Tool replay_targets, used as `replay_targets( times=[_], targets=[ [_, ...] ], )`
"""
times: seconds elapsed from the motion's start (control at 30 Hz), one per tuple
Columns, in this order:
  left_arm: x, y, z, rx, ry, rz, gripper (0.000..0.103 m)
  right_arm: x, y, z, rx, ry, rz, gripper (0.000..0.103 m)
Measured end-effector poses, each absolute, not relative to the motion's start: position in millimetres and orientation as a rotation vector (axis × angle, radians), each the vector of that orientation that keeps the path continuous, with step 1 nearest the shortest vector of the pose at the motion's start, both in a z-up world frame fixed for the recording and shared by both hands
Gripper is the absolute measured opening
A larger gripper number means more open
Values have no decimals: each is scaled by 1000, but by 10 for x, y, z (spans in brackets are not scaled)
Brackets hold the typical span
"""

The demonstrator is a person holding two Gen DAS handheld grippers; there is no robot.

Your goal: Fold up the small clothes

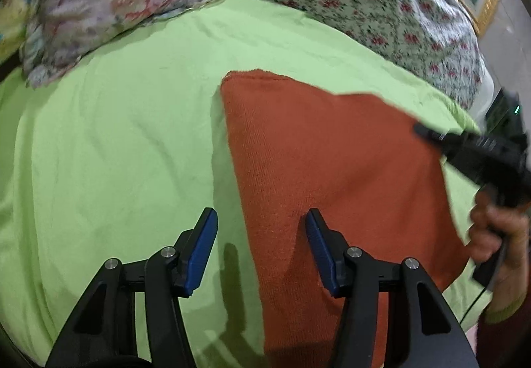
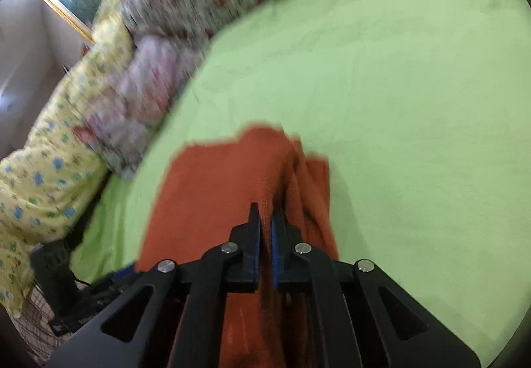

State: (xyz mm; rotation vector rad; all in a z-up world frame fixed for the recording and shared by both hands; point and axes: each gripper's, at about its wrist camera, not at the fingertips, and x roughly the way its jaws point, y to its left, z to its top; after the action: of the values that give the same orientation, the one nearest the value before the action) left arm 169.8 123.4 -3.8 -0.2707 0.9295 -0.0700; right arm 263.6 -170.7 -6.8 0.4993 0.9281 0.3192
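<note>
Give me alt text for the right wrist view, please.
The right gripper has its fingers shut on a raised fold of the orange knit garment, which lies on a light green sheet. Floral and yellow patterned bedding is piled, blurred, along the left.

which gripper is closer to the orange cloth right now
Right. The right gripper is shut on a raised fold of the orange cloth; the left gripper hangs open over its edge, not gripping it.
</note>
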Motion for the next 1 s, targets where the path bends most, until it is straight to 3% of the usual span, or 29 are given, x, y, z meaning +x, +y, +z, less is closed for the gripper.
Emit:
replay_targets(
  times=[0.1, 0.27, 0.4, 0.6, 0.67, 0.73, 1.0],
  targets=[
    [1746, 1158, -126, -240, 959, -68, 56, 2601, -1813, 117, 492, 881, 316, 5],
    [1726, 1197, -222, -253, 962, -73, 58, 2675, -1800, -328, 459, 1018, 272, 5],
    [1633, 1218, -116, -263, 951, -66, 58, 2648, -1821, -409, 494, 1014, 259, 7],
    [1120, 1170, 73, -210, 899, -101, 58, 2221, -1877, -44, 486, 955, 279, 19],
    [909, 1151, 96, -194, 883, -107, 59, 2033, -1890, 27, 483, 939, 282, 30],
    [646, 1117, 105, -172, 867, -116, 66, 1745, -1923, 72, 494, 916, 287, 32],
    [221, 771, -200, -10, 889, -73, 67, 1076, -1934, -147, 510, 917, 269, 34]
  ],
)
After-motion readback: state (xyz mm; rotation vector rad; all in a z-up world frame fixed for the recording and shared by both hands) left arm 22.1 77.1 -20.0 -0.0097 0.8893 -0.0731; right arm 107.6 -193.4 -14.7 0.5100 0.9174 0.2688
